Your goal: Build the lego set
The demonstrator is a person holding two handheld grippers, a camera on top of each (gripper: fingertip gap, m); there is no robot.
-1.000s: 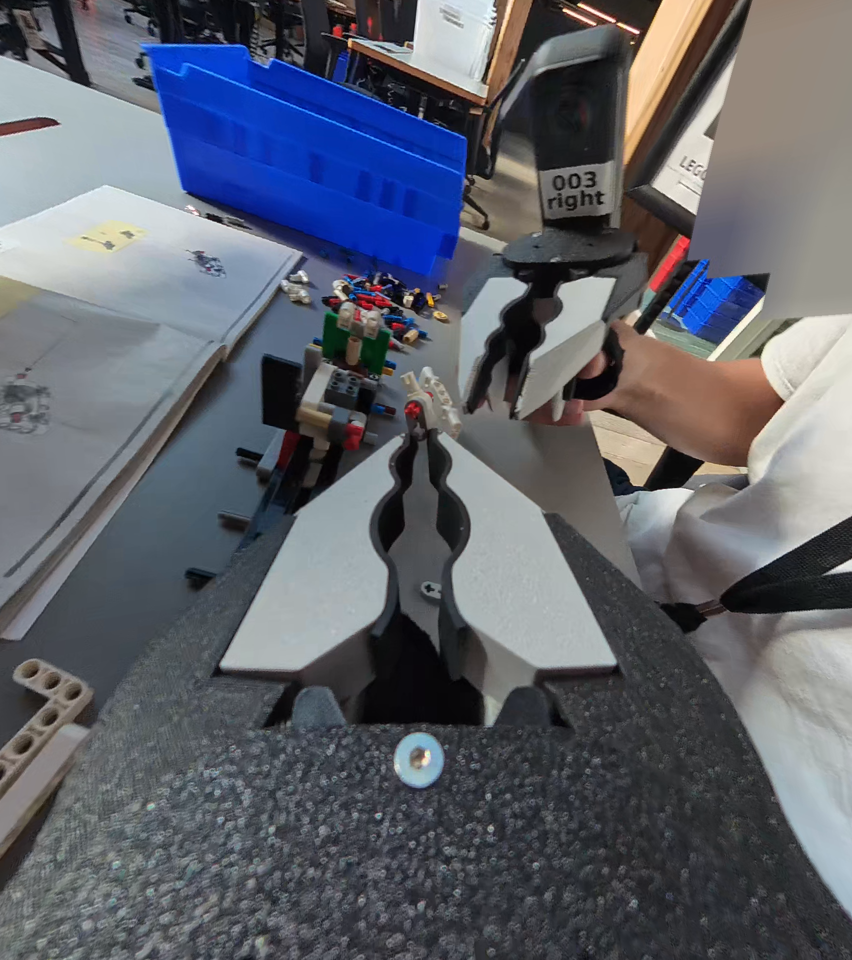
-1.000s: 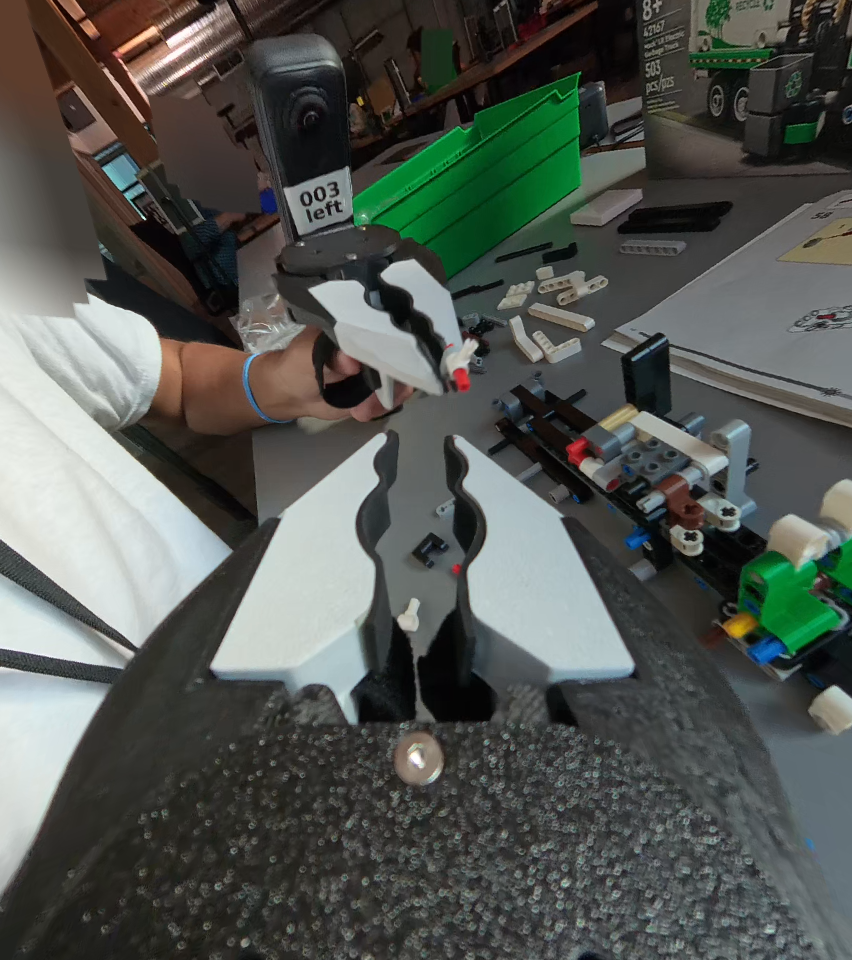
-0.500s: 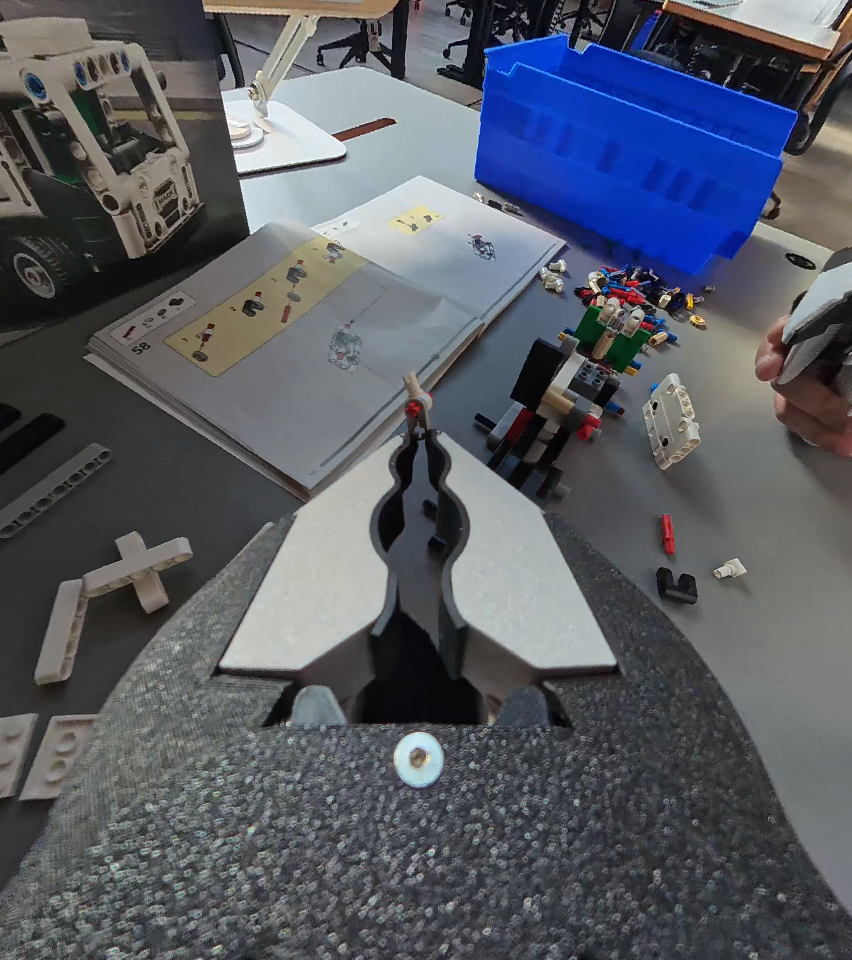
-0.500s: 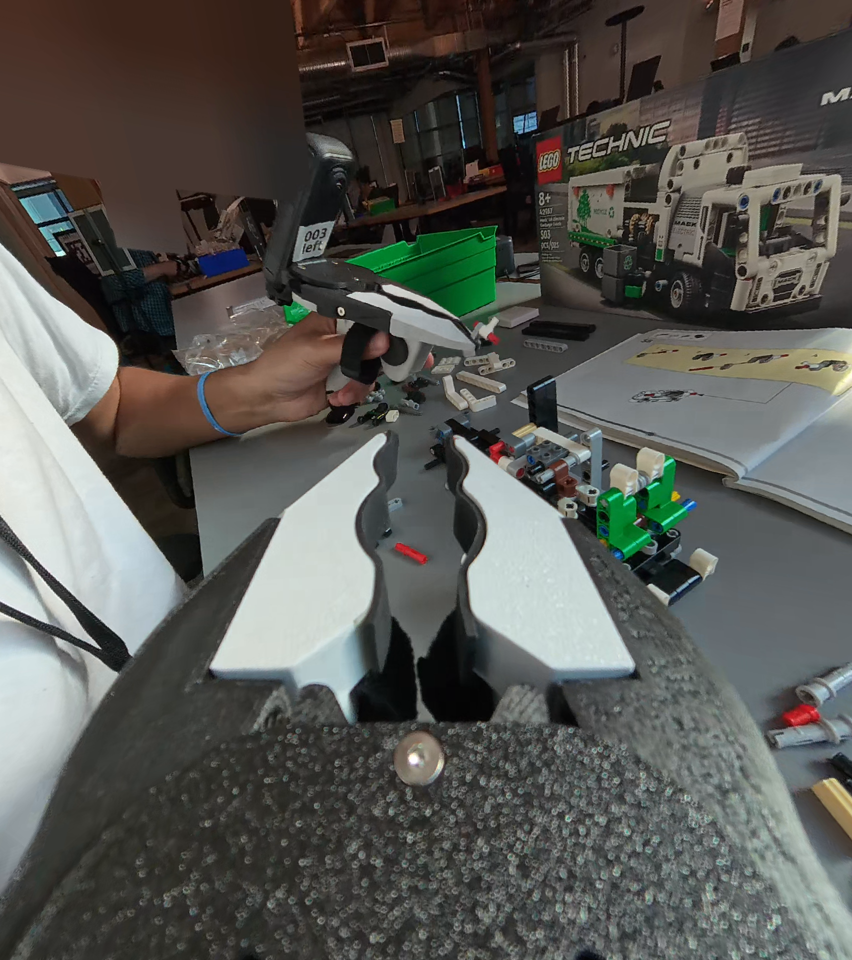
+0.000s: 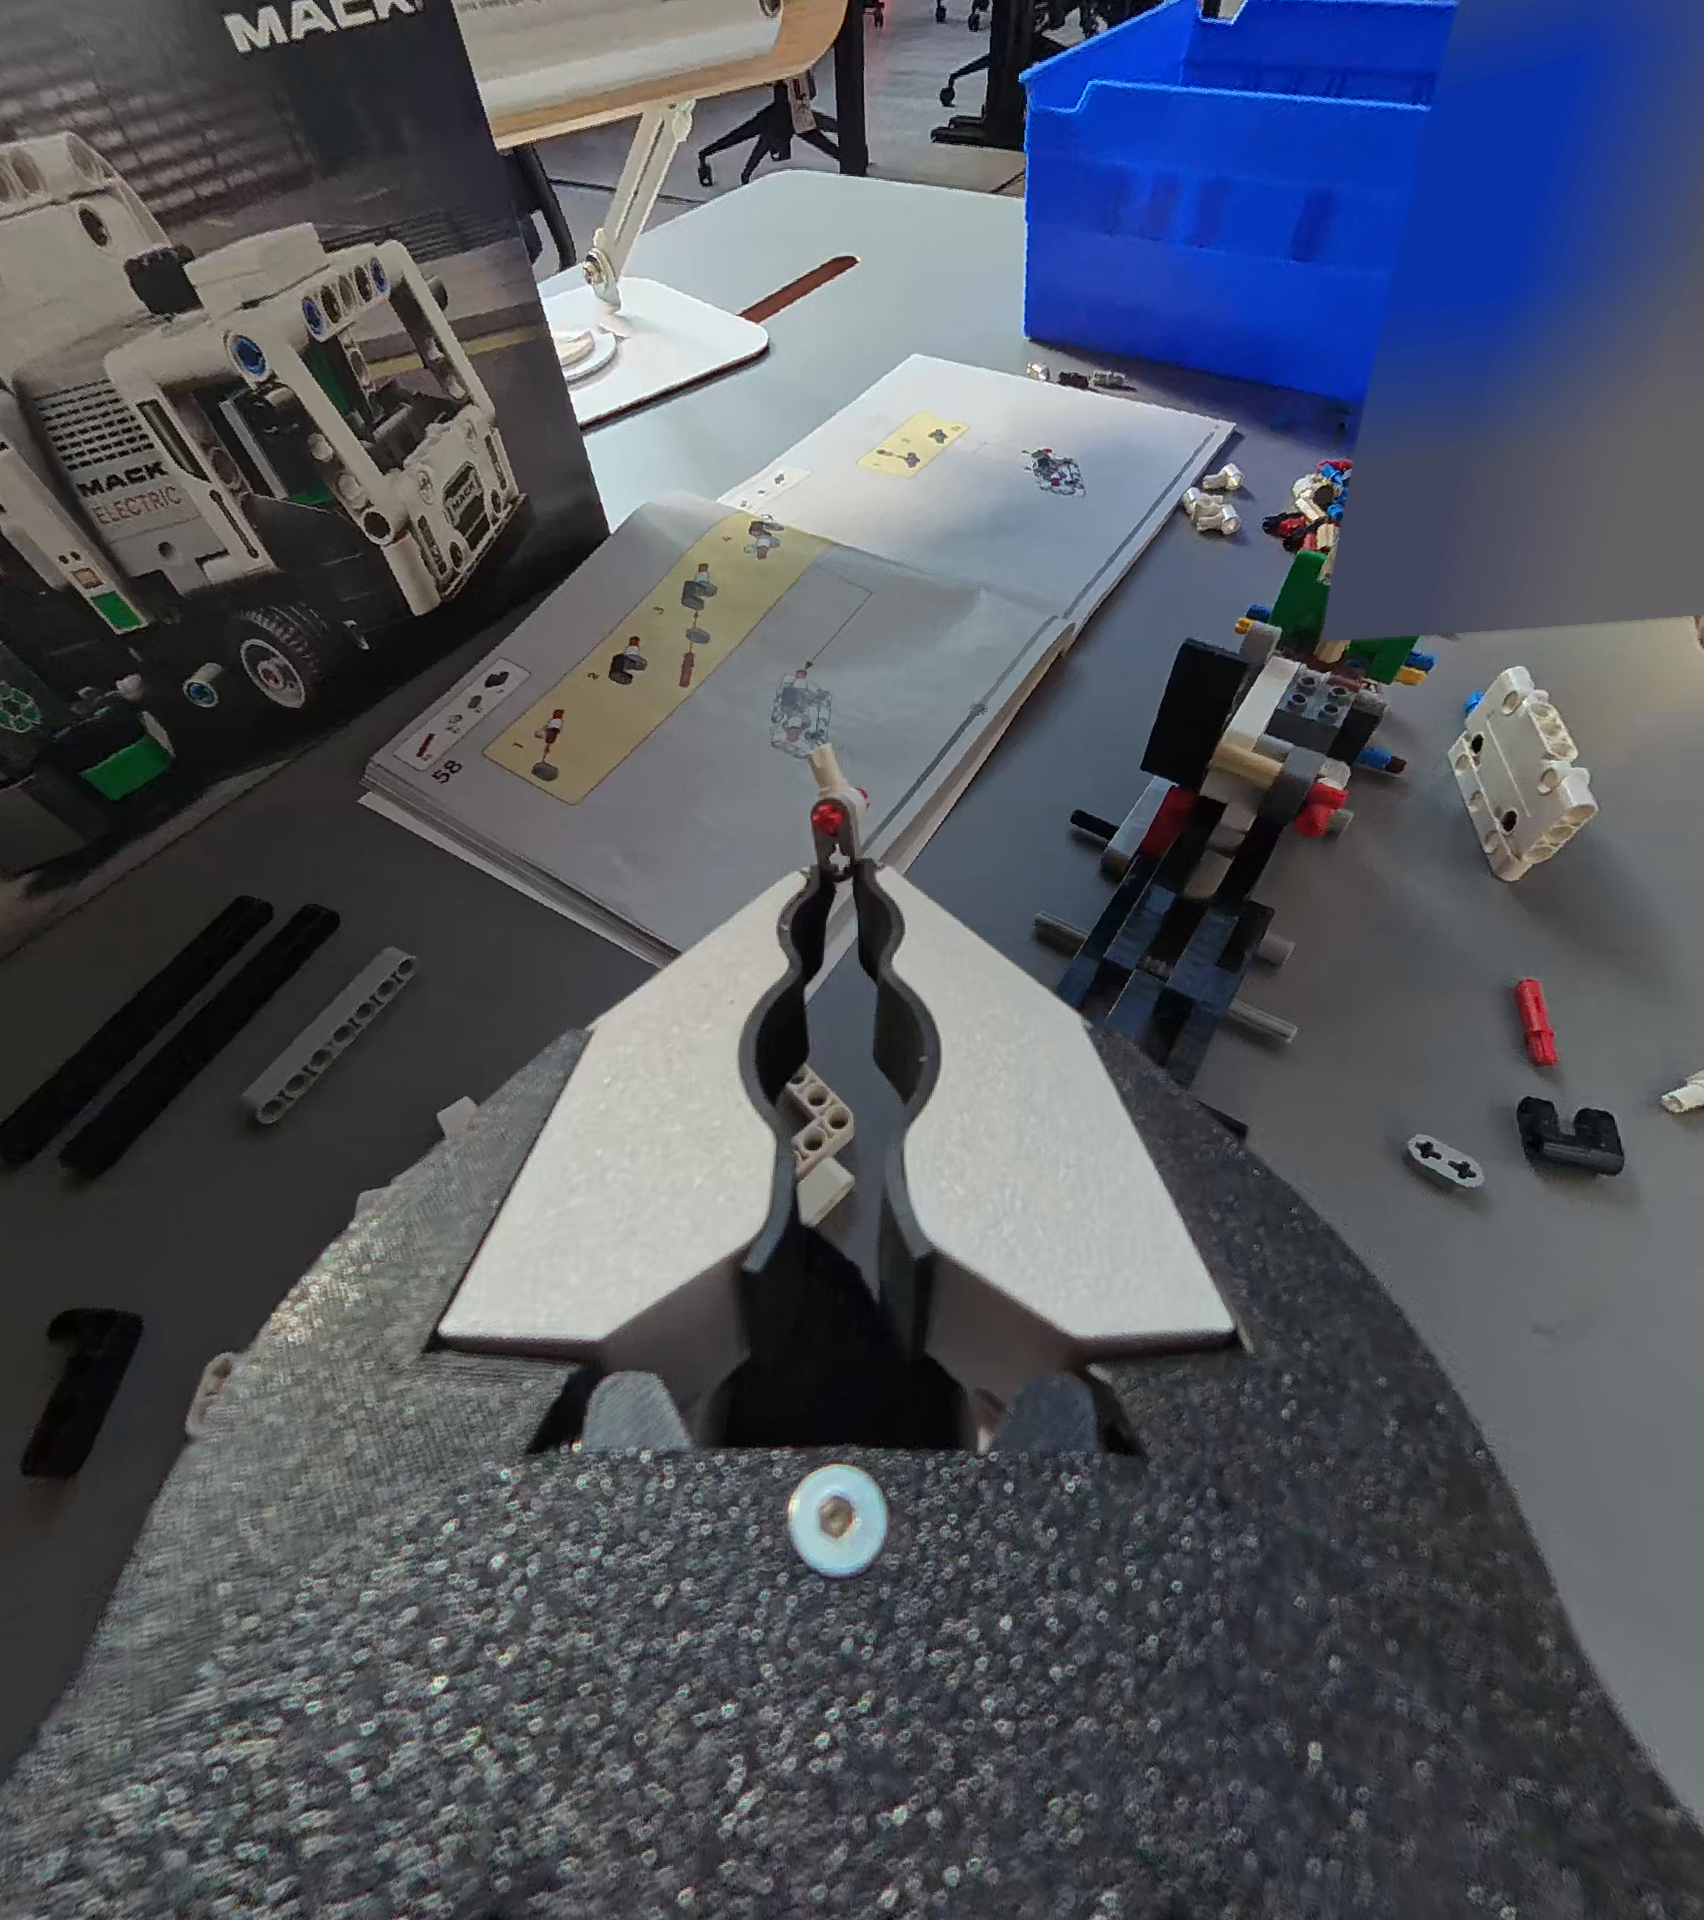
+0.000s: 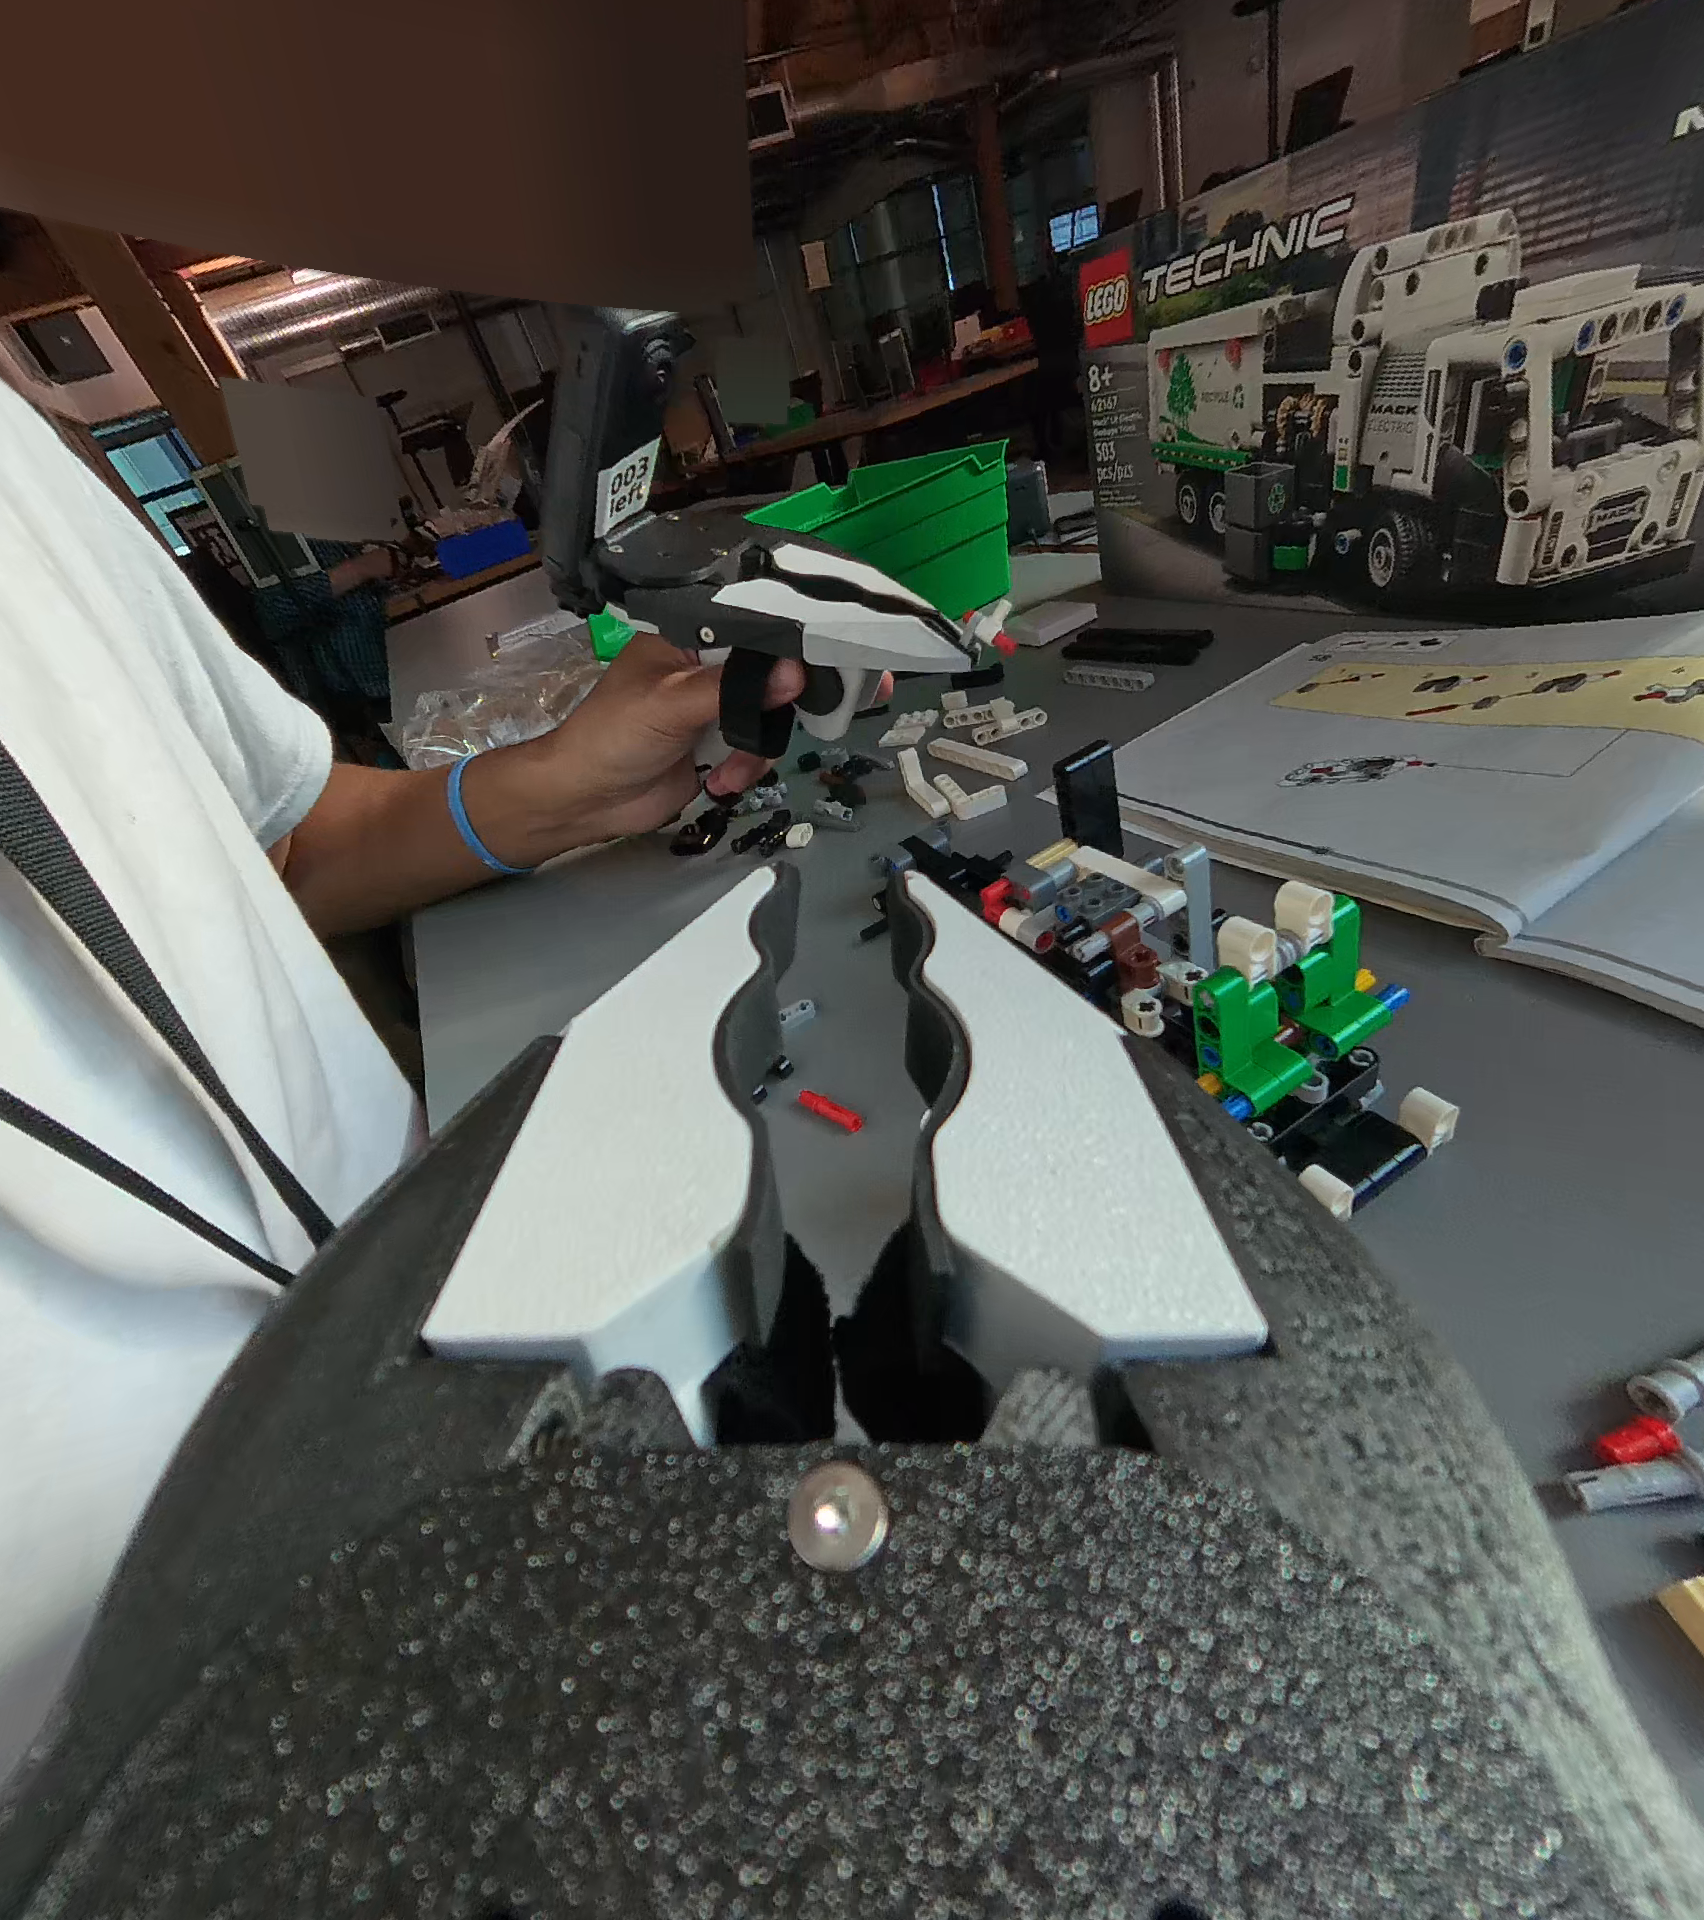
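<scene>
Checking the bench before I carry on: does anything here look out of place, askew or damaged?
Nothing looks damaged. The half-built black, grey and green brick model lies askew on the grey table, with loose bits scattered beside it, such as a small red pin. The left gripper pinches a small grey, red and tan brick piece.

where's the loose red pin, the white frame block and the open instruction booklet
red pin point(image 5: 1535, 1022), left wrist view, middle of its shaft
white frame block point(image 5: 1521, 771), left wrist view, its upper face
instruction booklet point(image 5: 889, 623), left wrist view, bare page
</scene>
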